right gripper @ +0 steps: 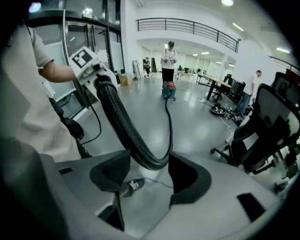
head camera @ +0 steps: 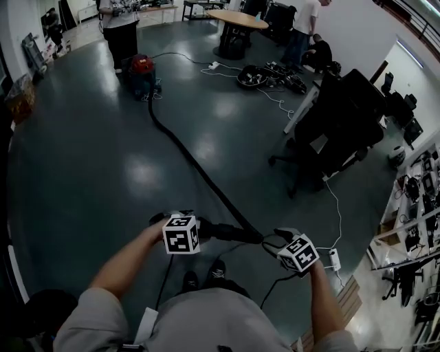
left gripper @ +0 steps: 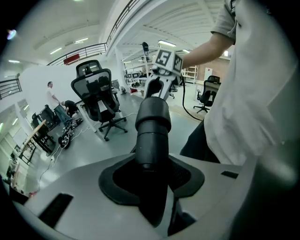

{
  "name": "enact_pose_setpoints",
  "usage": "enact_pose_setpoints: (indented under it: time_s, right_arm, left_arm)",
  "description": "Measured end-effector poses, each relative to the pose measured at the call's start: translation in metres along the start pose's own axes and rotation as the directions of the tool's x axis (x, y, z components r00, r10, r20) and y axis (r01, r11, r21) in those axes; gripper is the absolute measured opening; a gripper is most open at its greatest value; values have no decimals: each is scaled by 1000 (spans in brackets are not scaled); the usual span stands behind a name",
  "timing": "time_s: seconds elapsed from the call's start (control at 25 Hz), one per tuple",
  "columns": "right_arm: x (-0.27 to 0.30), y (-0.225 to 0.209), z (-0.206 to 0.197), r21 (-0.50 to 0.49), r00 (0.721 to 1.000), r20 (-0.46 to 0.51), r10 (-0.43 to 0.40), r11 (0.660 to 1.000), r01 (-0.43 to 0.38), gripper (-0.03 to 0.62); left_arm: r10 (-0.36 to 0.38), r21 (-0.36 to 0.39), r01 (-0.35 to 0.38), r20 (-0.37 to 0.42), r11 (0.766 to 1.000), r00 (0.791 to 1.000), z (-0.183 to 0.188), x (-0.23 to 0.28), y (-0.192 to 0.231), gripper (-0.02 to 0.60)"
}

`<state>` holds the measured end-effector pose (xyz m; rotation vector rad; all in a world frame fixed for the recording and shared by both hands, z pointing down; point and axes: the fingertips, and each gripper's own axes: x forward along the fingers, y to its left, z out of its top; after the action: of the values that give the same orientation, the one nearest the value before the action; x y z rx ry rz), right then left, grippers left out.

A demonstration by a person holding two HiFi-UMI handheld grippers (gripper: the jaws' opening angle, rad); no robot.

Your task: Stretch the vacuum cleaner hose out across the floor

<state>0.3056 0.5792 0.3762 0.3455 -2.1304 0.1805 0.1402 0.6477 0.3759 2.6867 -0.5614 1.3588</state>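
- Nearest to me, my left gripper (left gripper: 150, 176) is clamped on the smooth black rigid cuff (left gripper: 152, 124) at the end of the black ribbed vacuum cleaner hose (head camera: 197, 170), held up above the person's black shoes (head camera: 203, 278).
- Just beside it, I have my right gripper (right gripper: 149, 171) with its jaws apart. The hose sags through the gap and neither pad presses on it.
- From the two grippers the hose runs in a long, nearly straight line across the glossy dark grey floor (head camera: 82, 165), away from me.
- Its far end curves in to the red-and-blue canister vacuum cleaner (head camera: 142, 71), with a standing person (head camera: 120, 31) just behind it.
- Off to the right, well apart from the hose, stands a black mesh-backed office chair (head camera: 344, 120), and beyond it a round wooden table (head camera: 237, 20).
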Motion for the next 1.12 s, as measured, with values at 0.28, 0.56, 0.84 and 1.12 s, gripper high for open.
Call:
enact_pose_setpoints:
  time_s: [0.28,0.56,0.84,1.12]
  right_arm:
    - [13,99,77,-254,978,-11,209,945,-205,238]
    - [58,135,93,-416,951,-193,240,858,-301,238]
    - [76,147,83,-548,939,-321,125,784,-291,216]
    - [67,128,54,-465,963,-218,160,850,-246,192]
  left_arm:
    - [-7,93,13,-65,996,998,-12,16,-13,153]
    - [-36,79,41,-69,996,997,-12,18,-27,153]
    - [-23,59,28,-96,998,995,-6,21,-39,153]
    - [88,12,-88,-96,996,991,13,39,-37,160]
